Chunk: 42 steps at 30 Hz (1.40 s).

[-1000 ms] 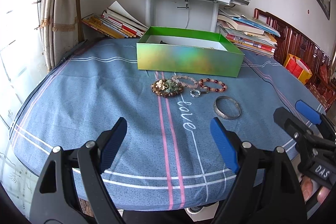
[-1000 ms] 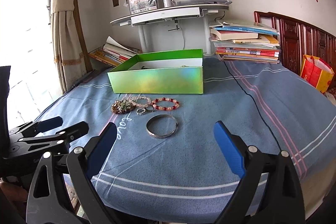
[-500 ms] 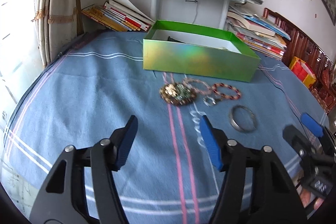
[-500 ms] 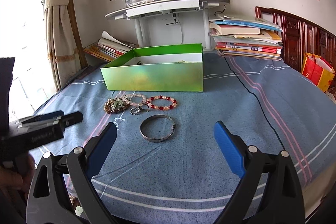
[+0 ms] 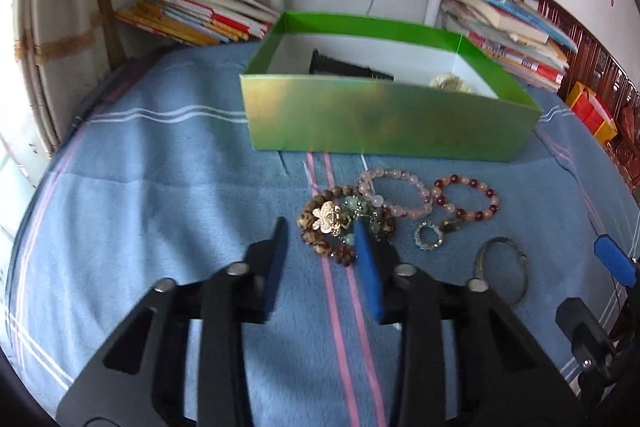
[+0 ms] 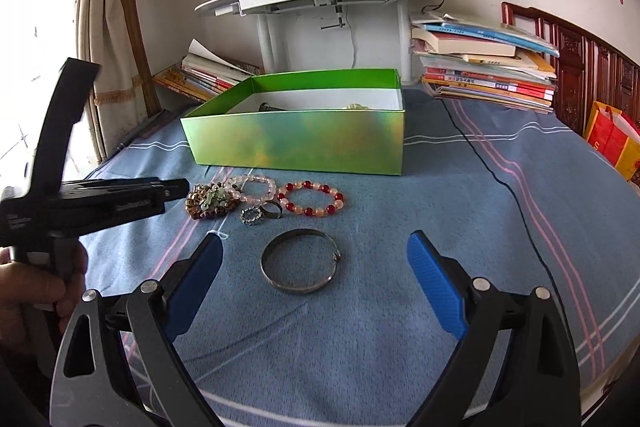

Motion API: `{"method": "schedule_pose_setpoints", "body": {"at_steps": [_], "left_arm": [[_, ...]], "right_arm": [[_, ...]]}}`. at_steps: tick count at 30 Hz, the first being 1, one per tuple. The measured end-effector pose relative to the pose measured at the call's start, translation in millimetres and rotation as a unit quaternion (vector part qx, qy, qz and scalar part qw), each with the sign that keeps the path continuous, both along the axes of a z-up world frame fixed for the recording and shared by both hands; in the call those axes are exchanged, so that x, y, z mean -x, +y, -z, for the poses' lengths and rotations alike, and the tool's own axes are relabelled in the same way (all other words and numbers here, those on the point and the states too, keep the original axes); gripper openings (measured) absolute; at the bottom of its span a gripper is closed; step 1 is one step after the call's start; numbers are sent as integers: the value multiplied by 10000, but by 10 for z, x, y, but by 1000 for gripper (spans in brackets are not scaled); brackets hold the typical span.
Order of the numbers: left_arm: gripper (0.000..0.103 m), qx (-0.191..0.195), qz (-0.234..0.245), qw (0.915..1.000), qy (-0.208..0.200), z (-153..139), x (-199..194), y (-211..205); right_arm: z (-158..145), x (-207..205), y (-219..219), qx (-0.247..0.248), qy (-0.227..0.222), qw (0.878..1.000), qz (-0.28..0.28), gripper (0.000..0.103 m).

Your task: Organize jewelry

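Blue striped cloth (image 6: 460,227) covers the desk, with an open shiny green cardboard box (image 5: 384,123) at its far side. Left gripper (image 5: 320,247), fingers narrow, reaches the brown beaded bracelet cluster (image 5: 332,223). Right gripper (image 6: 316,271), fingers wide, hovers near the silver metal bangle (image 6: 300,261).

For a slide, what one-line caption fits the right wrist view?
Open right gripper hovers over a silver bangle on the blue bedspread, with beaded bracelets and a green box beyond.

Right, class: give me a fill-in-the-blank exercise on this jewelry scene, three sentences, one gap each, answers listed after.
1. The open box behind the jewelry is ___ in colour.
2. The plain metal bangle lies in front of the ___ gripper, whose jaws stand wide apart.
3. The left gripper points at the brown bead bracelet, which lies on a ___ cloth.

Missing words: green; right; blue
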<state>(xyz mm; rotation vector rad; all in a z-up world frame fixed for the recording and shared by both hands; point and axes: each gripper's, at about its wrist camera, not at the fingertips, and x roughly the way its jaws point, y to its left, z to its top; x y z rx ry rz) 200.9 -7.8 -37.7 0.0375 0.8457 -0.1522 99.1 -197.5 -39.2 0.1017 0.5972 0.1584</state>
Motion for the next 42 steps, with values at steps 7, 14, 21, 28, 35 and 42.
{"method": "schedule_pose_setpoints", "body": {"at_steps": [7,14,21,28,35,42], "left_arm": [[13,21,113,9996,266,138,-204,-54],[12,168,137,9997,132,136,-252,-37],[1,717,85,9964,-439,-34,-44,122],[1,1011,73,9921,-733,-209,209,328],[1,1158,53,9901,-790,-245,281,502],[1,1243,79,9889,-814,-247,298,579]], "right_arm": [[0,-156,51,74,104,9999,-73,91],[-16,-321,161,315,166,9993,-105,91],[62,-632,300,470,551,9971,-248,75],[189,-891,473,503,997,9931,-370,65],[221,-995,583,769,1159,9901,-187,64],[278,-1059,607,753,1362,9873,-316,41]]}}
